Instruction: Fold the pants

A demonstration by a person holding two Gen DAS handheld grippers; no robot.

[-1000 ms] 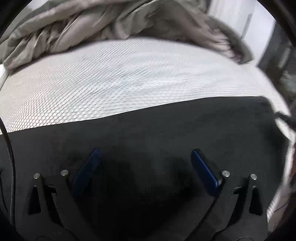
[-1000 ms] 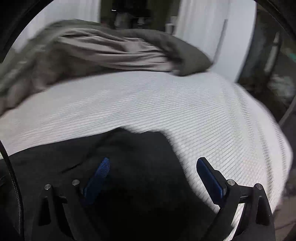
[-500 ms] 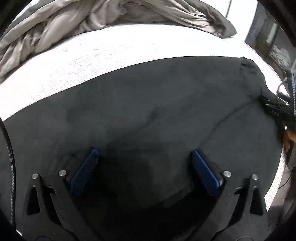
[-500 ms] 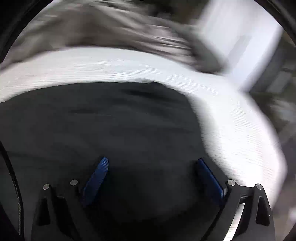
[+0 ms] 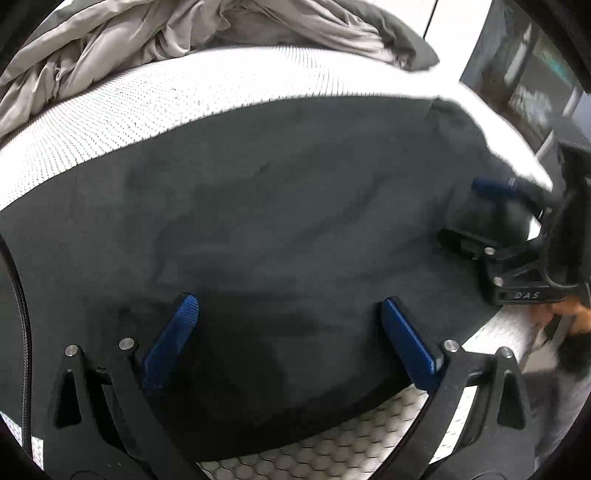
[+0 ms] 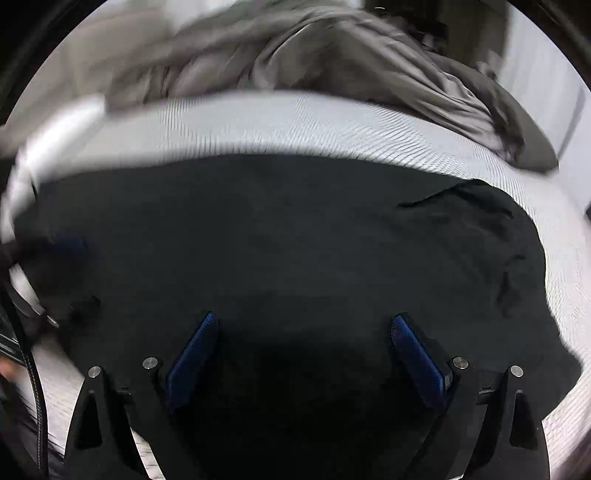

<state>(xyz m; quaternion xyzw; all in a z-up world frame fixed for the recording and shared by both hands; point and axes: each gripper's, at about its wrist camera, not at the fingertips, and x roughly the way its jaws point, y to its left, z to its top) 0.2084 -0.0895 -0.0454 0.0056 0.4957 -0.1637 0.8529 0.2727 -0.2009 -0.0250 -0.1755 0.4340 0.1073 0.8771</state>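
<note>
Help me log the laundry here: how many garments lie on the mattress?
1: black pants spread across the white mattress, under both open tools. A grey blanket is bunched behind; it could hide more.

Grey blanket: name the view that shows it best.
Left wrist view. The grey blanket is sharp there, its folds clear, bunched on the mattress beyond the black pants. The right wrist view shows it too, but motion-blurred.

Black gripper frames [image 5: 461, 406] with silver screws, blue-padded fingers [image 5: 170, 345], black cable, "DAS" marking.
</note>
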